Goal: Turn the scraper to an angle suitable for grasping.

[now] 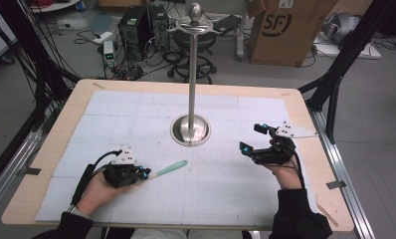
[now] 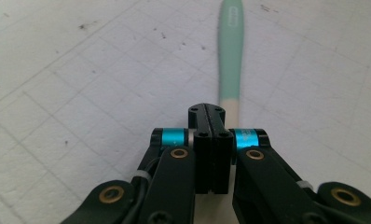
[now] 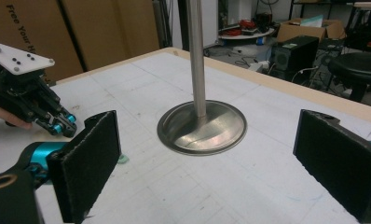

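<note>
A slim tool with a mint-green handle (image 1: 170,168) and a cream end lies on the white gridded mat (image 1: 136,114). My left gripper (image 1: 145,173) is shut, its tips right at the cream end. In the left gripper view the handle (image 2: 231,51) runs on from behind the closed tips (image 2: 210,111), slightly right of their seam; I cannot tell whether they pinch it. My right gripper (image 1: 252,138) is held wide open above the mat's right side, with nothing between its pads (image 3: 88,163). It faces a steel stand (image 3: 202,126), whose round base (image 1: 190,130) sits at the mat's centre.
The stand's pole (image 1: 192,74) rises tall to a knob with side hooks (image 1: 195,12). The wooden table edge (image 1: 315,149) frames the mat. Beyond the table are a stool (image 1: 196,42), computer cases (image 1: 144,27), cables and a cardboard box (image 1: 285,30).
</note>
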A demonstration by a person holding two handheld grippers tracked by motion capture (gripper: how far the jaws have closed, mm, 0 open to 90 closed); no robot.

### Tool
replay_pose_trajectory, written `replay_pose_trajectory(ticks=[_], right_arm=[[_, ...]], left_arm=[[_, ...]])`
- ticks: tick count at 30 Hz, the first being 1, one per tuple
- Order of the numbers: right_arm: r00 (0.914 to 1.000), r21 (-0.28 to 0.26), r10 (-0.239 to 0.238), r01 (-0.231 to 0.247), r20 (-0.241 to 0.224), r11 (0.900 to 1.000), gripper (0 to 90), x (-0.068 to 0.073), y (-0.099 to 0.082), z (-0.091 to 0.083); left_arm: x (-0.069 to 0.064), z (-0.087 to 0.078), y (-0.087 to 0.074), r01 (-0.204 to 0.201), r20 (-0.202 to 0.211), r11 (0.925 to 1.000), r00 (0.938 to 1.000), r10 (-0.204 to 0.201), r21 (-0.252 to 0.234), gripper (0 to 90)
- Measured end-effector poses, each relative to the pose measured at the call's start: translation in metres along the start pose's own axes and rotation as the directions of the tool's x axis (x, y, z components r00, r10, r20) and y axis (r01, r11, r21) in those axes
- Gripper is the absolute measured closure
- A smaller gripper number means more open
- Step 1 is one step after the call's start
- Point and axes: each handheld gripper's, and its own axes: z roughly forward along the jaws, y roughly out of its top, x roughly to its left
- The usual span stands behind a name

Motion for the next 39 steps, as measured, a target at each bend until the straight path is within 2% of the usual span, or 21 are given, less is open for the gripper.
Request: replay_pose_trajectory(ticks=[4, 5, 9, 12, 14, 15, 16, 18, 21, 22, 24, 26, 28, 29, 30, 31, 32, 35, 36, 37, 39], right_arm=[[1.0, 0.004, -0.002, 0.002, 0.0, 1.0, 6.5, 0.0, 0.0, 0.001], [1.0, 0.001, -0.006, 0.006, 0.002, 1.0, 6.5, -0.001, 0.0, 0.001], [1.0, -0.004, 0.001, -0.001, 0.002, 1.0, 6.5, -0.001, 0.0, -0.001], [1.0, -0.004, -0.002, 0.002, 0.006, 1.0, 6.5, -0.002, 0.0, 0.0], [1.0, 0.005, 0.001, -0.001, 0.005, 1.0, 6.5, -0.001, -0.001, 0.0], [1.0, 0.007, -0.002, 0.002, 0.004, 1.0, 6.5, -0.001, -0.001, 0.001], [1.0, 0.007, -0.002, 0.002, 0.004, 1.0, 6.5, -0.001, -0.001, 0.001], [1.0, 0.008, -0.002, 0.002, 0.002, 1.0, 6.5, 0.0, -0.001, 0.001], [1.0, 0.005, -0.002, 0.002, 0.008, 1.0, 6.5, 0.0, 0.0, -0.001], [1.0, 0.005, -0.002, 0.002, 0.008, 1.0, 6.5, 0.0, 0.0, -0.001], [0.9999, 0.004, 0.003, -0.003, 0.011, 1.0, 6.5, 0.0, 0.0, -0.002], [0.9999, 0.005, 0.003, -0.003, 0.011, 1.0, 6.5, 0.0, -0.001, -0.002], [0.9999, 0.005, 0.0, -0.001, 0.014, 1.0, 6.5, 0.0, -0.002, -0.003], [0.9999, 0.006, 0.004, -0.004, 0.013, 1.0, 6.5, 0.0, -0.002, -0.003], [0.9999, 0.006, 0.004, -0.004, 0.013, 1.0, 6.5, 0.0, -0.002, -0.003], [0.9999, 0.007, 0.009, -0.009, 0.012, 0.9999, 6.5, 0.001, -0.002, -0.004], [0.9999, 0.002, 0.005, -0.005, 0.015, 1.0, 6.5, 0.0, -0.002, -0.004], [0.9997, -0.003, 0.015, -0.015, 0.019, 0.9999, 6.5, 0.0, -0.002, -0.006], [0.9997, -0.006, 0.01, -0.01, 0.021, 0.9999, 6.5, 0.0, -0.002, -0.006], [0.9997, -0.006, 0.01, -0.01, 0.021, 0.9999, 6.5, 0.0, -0.002, -0.006], [0.9997, -0.003, 0.017, -0.017, 0.017, 0.9999, 6.5, 0.001, -0.002, -0.006]], left_arm=[[0.004, -0.001, 0.0, 0.014, 0.01, 0.9999, 0.9998, -0.014, -0.009, 90.0], [0.005, -0.002, 0.0, 0.018, -0.003, 0.9996, 0.9998, -0.018, -0.023, 90.0], [0.013, -0.012, 0.005, 0.057, 0.008, 0.993, 0.9984, -0.056, -0.104, 90.0], [0.017, -0.022, 0.011, 0.087, 0.026, 0.9812, 0.9962, -0.083, -0.172, 89.8], [0.019, -0.028, 0.016, 0.085, 0.029, 0.9724, 0.9963, -0.081, -0.218, 87.9], [0.019, -0.03, 0.018, 0.089, 0.025, 0.9628, 0.996, -0.085, -0.255, 79.6], [0.02, -0.033, 0.02, 0.093, 0.019, 0.9521, 0.9957, -0.091, -0.291, 79.6], [0.021, -0.036, 0.022, 0.092, 0.023, 0.9367, 0.9957, -0.089, -0.338, 71.6], [0.022, -0.04, 0.025, 0.076, 0.029, 0.9269, 0.9971, -0.07, -0.367, 64.7], [0.022, -0.041, 0.027, 0.063, 0.03, 0.9245, 0.998, -0.056, -0.376, 64.7], [0.021, -0.044, 0.032, 0.03, 0.054, 0.9203, 0.9985, -0.01, -0.39, 54.9], [0.018, -0.047, 0.037, 0.0, 0.052, 0.919, 0.9984, 0.022, -0.394, 51.2], [0.017, -0.05, 0.042, 0.005, 0.066, 0.9264, 0.9976, 0.021, -0.377, 37.8], [0.017, -0.052, 0.045, 0.016, 0.07, 0.9293, 0.9975, 0.011, -0.369, 35.6], [0.017, -0.054, 0.047, 0.007, 0.06, 0.9259, 0.998, 0.017, -0.378, 30.0], [0.017, -0.056, 0.049, -0.004, 0.054, 0.9205, 0.9982, 0.028, -0.391, 30.0], [0.017, -0.057, 0.051, -0.01, 0.059, 0.9179, 0.9976, 0.037, -0.397, 23.3], [0.018, -0.057, 0.055, -0.073, 0.041, 0.9159, 0.9945, 0.097, -0.395, 18.6], [0.017, -0.056, 0.056, -0.09, 0.035, 0.9211, 0.9931, 0.112, -0.379, 18.6], [0.016, -0.054, 0.059, -0.097, 0.047, 0.9315, 0.9916, 0.12, -0.351, 18.6], [0.013, -0.051, 0.062, -0.113, 0.069, 0.9405, 0.9875, 0.142, -0.321, 18.4]])
